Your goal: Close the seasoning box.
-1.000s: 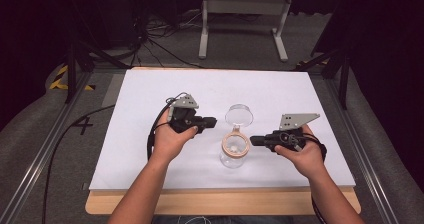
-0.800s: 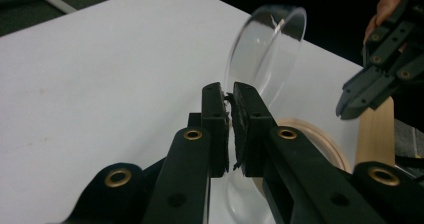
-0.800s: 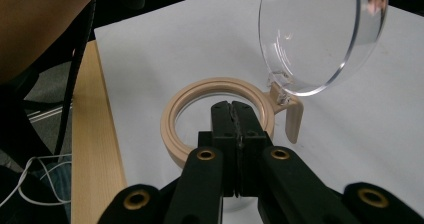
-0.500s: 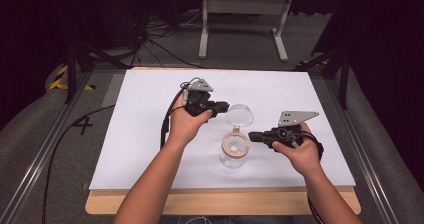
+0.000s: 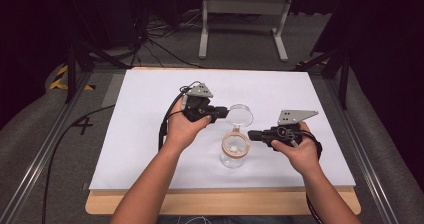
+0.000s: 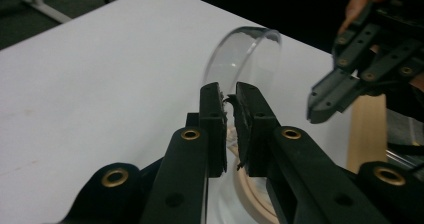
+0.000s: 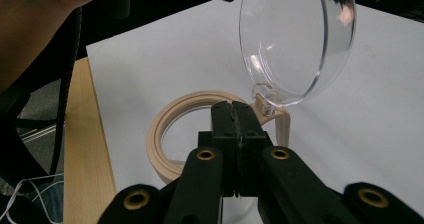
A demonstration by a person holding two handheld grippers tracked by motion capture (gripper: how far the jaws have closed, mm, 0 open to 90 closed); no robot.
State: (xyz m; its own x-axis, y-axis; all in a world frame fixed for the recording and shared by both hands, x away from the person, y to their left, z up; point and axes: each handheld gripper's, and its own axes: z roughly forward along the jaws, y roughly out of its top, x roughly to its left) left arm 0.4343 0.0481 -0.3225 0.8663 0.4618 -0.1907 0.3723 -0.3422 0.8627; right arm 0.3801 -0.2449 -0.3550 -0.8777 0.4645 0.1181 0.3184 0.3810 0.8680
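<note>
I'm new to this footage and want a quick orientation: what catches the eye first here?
A clear jar with a tan rim stands mid-table on the white sheet, its transparent hinged lid swung open. The left gripper pinches the lid's edge from the left; the right gripper, jaws shut, sits at the rim.

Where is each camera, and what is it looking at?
High view: above the person's side, looking down on the white table; both forearms, left gripper and right gripper show.
Left gripper view: on the left gripper, facing the clear lid; its fingers show.
Right gripper view: on the right gripper, facing the jar's beige rim; its fingers show.
All share the clear lid.
</note>
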